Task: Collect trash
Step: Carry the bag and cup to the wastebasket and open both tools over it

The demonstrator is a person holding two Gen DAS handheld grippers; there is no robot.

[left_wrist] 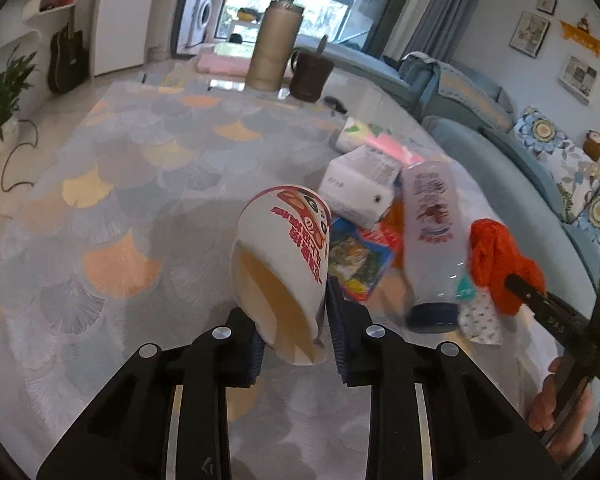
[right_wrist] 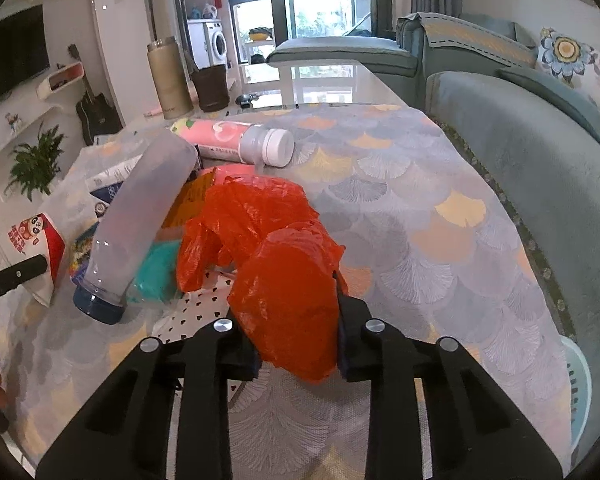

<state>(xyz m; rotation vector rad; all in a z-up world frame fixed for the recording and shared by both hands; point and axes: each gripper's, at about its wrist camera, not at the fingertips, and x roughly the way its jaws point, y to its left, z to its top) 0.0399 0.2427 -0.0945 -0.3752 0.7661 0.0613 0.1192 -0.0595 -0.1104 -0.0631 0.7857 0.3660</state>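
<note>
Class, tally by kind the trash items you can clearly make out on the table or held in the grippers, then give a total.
Paper cups: 1, in the left gripper
Plastic bottles: 2
Orange plastic bags: 1, in the right gripper
White cartons: 1
Picture packets: 1
Total: 6

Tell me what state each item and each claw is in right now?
Left gripper: shut on the paper cup.
Paper cup: held tilted, empty.
Right gripper: shut on the orange plastic bag.
Orange plastic bag: crumpled.
Clear bottle: leaning, capped.
Pink bottle: lying down, capped.
</note>
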